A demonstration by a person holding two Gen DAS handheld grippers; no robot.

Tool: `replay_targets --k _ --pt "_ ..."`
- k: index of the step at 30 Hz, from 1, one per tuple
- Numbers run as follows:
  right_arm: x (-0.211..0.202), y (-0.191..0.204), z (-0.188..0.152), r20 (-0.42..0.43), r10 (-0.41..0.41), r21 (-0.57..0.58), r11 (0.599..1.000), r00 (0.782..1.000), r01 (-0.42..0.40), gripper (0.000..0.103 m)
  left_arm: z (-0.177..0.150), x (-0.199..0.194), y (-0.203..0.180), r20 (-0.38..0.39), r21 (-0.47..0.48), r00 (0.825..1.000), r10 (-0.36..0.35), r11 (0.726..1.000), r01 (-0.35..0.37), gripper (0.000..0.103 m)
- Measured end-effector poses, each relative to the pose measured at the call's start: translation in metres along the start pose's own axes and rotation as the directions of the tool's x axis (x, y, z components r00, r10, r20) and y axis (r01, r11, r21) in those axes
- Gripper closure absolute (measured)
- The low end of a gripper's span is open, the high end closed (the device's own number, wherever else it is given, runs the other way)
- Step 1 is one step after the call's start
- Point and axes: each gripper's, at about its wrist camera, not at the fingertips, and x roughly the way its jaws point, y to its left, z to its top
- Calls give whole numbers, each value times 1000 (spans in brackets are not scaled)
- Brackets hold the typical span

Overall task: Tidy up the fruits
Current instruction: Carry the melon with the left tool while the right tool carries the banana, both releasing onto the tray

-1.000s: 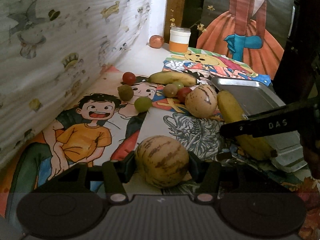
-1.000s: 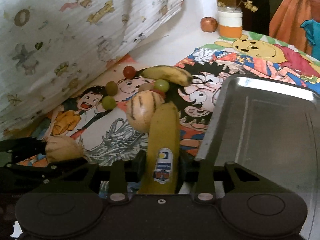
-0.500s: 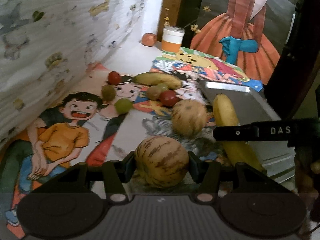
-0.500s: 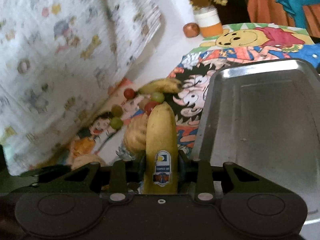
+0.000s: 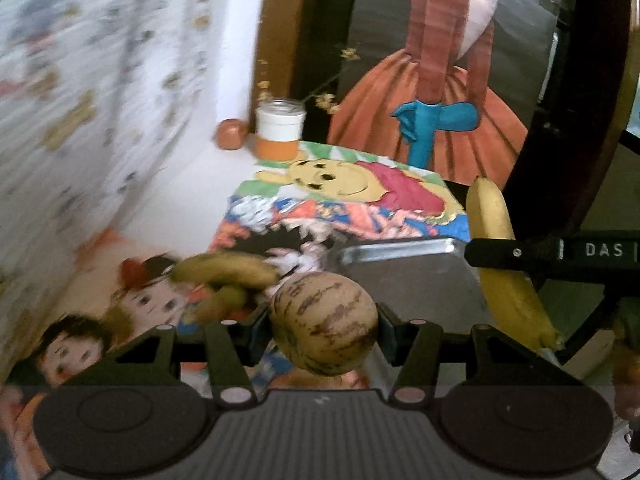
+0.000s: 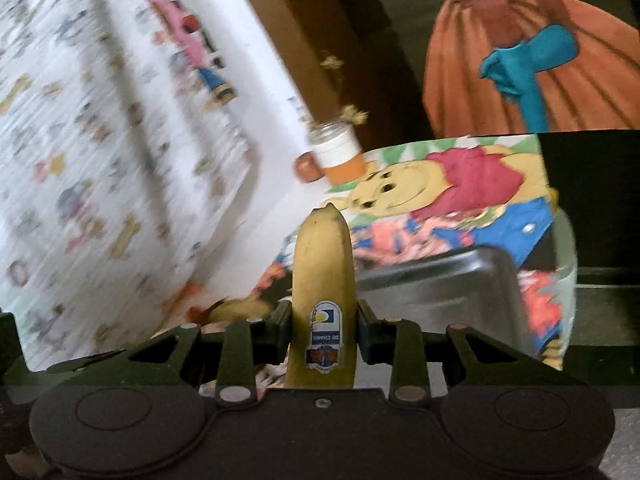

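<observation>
From the left wrist, the left gripper (image 5: 323, 322) is clamped part-way closed on a round striped melon (image 5: 324, 324) held in the air near the metal tray (image 5: 404, 276), and that curved skin could roll out of the pads if it tips. From the right wrist, the right gripper (image 6: 323, 330) is pinched nearly closed on a banana (image 6: 323, 292) by its lower half, above the tray's (image 6: 440, 284) near corner; gripped so far down, it may swing or bruise.

Left tool (image 5: 324, 322) and right tool (image 6: 324, 330), both clamped, tilted downward.
</observation>
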Motion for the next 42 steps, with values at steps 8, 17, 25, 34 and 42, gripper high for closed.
replay_targets --k 8,17,25,34,42 --pt "36 -57 6 -39 -86 56 995 996 88 68 21 67 -30 -71 40 995 -65 997 68 45" --pt "60 -78 3 -70 -119 59 991 990 123 68 20 122 -44 -162 83 983 -84 992 98 45" --pt "63 -73 7 -43 -105 25 994 994 106 70 17 136 -45 -183 85 979 -94 990 111 45" --pt "55 -76 3 -30 -111 57 992 993 113 66 14 135 -48 -196 94 976 -99 988 119 42" --pt "27 -68 1 18 -136 55 989 991 135 44 18 113 -49 -143 85 986 -89 991 101 20"
